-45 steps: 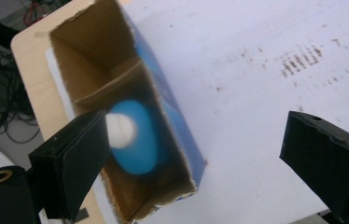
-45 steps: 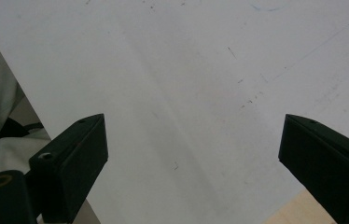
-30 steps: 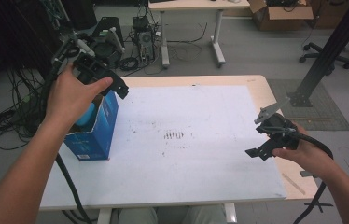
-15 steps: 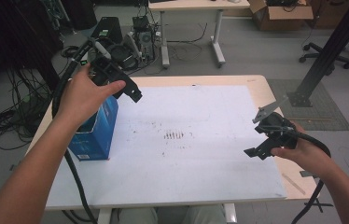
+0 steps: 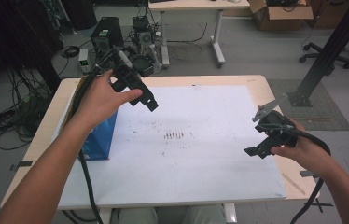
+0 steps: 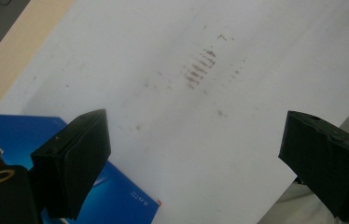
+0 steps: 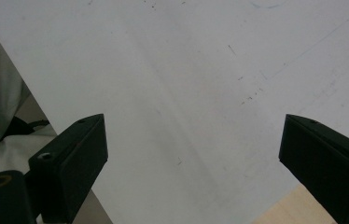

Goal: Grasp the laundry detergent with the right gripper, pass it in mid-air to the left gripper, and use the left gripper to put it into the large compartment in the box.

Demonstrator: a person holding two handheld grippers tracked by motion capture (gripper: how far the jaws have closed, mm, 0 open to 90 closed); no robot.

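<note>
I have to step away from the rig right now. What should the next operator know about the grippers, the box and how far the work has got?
Left gripper: open, nothing between its jaws, held above the table near the blue cardboard box.
Right gripper: open and empty, held over the right side of the white sheet covering the table.
Box: stands at the left edge of the sheet, partly hidden under the left forearm; neither gripper touches it.
Done: nothing that can be read from the table.
Left: probably any handling of the box; the left gripper is the nearer one.

High view overlooks table [image 5: 200,80]; tool views close, sharing white sheet [image 6: 238,140].
</note>
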